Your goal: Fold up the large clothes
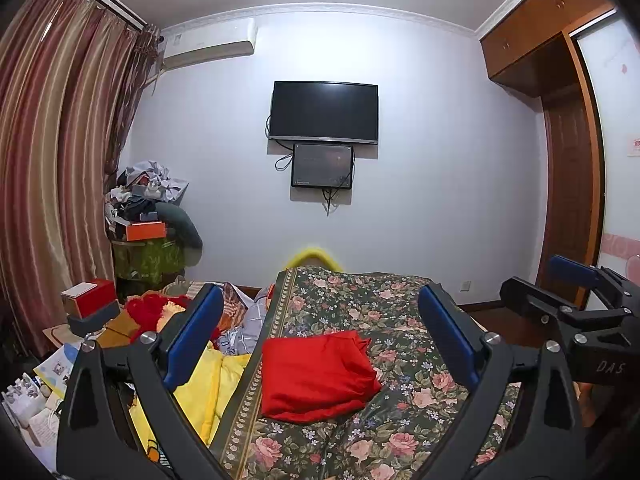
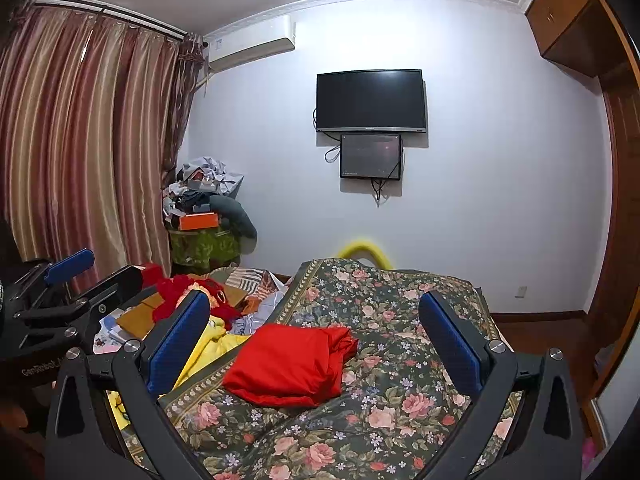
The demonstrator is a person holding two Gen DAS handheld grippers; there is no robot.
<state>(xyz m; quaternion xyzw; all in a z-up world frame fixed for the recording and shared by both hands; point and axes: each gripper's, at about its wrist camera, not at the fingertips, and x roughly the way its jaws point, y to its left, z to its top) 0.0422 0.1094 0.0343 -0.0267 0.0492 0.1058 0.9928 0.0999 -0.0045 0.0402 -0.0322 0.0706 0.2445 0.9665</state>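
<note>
Both my claws, left [image 1: 320,332] and right [image 2: 316,340], stood wide apart and empty, held level above the bed [image 1: 360,440]. The red garment [image 1: 316,376] lay folded just ahead, between the fingers. I judged it best to leave it untouched and back off straight.

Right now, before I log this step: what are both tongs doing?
Left tongs: open, holding nothing.
Right tongs: open, holding nothing; folded red cloth lies free.
</note>
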